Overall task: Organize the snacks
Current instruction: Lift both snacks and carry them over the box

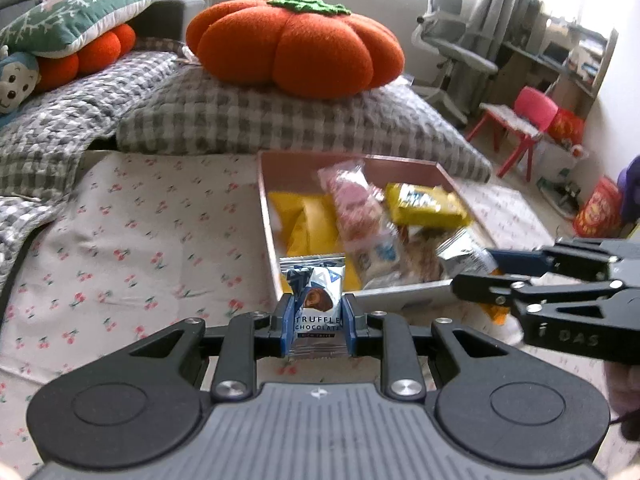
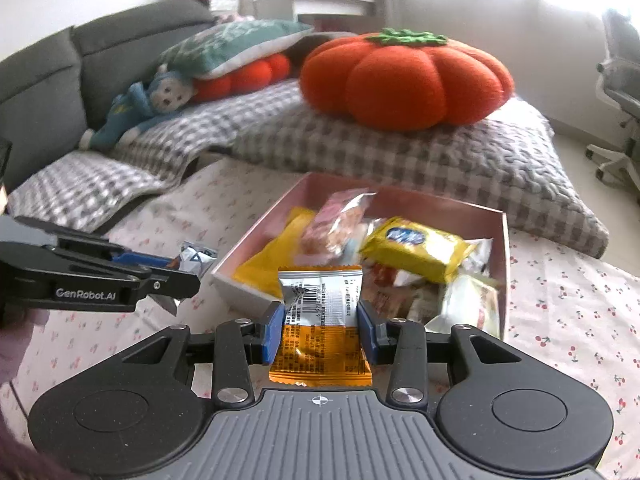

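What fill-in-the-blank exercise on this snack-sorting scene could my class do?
1. The left gripper is shut on a packet printed "Truffle ____".
2. The right gripper grips a silver and ____ packet.
3. The pink box of snacks sits on a cloth printed with ____.
4. The big orange cushion is shaped like a ____.

Missing words: Chocolate; orange; cherries; pumpkin

The box (image 2: 505,240) is crowded with snacks (image 2: 416,249), leaving little bare floor inside. Left of it the cherry-print cloth (image 1: 132,240) lies open. Behind, a checked cushion (image 1: 248,120) and pumpkin pillow (image 1: 296,46) block passage.
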Action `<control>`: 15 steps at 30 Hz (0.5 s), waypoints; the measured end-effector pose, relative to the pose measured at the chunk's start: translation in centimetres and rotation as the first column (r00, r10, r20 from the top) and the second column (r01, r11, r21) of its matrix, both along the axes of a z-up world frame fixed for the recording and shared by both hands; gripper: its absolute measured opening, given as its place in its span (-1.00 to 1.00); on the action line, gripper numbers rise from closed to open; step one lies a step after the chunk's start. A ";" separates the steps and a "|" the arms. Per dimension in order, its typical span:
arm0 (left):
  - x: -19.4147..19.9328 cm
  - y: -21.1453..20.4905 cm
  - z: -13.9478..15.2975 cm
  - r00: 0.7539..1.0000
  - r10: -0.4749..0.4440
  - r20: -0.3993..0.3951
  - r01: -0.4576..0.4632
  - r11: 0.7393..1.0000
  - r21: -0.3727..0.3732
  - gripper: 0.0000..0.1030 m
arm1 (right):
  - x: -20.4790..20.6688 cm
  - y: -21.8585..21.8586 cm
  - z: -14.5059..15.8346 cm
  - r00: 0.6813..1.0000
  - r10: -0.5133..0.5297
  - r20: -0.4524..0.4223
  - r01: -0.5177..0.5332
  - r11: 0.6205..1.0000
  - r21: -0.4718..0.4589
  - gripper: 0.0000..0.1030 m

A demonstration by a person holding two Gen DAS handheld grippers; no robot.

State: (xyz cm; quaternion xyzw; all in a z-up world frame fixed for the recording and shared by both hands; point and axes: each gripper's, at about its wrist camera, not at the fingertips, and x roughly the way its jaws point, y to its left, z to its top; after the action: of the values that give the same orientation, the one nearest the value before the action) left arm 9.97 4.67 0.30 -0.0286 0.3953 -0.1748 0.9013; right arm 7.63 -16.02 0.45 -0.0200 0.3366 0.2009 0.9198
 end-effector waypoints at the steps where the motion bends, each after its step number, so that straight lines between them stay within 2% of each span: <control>1: 0.3 -0.3 0.0 1.000 0.002 0.002 -0.002 1.000 -0.009 -0.57 | 0.3 -0.2 -0.1 1.000 -0.016 0.002 0.016 1.000 0.004 -0.26; 10: 2.3 -2.3 -0.5 0.999 0.024 0.043 -0.022 0.999 -0.047 -0.56 | 2.9 -2.4 -1.4 0.992 -0.127 -0.015 0.128 0.990 0.062 -0.25; 15: 3.4 -2.8 -1.5 0.999 0.029 0.032 -0.028 0.999 -0.041 -0.56 | 3.8 -3.1 -2.2 0.988 -0.152 -0.025 0.153 0.984 0.093 -0.25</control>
State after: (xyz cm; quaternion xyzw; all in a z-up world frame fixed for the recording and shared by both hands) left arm 13.41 1.87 -1.23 -0.0497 0.3764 -0.1704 0.9093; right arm 11.41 -19.15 -1.72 0.0514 0.3354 0.1458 0.9293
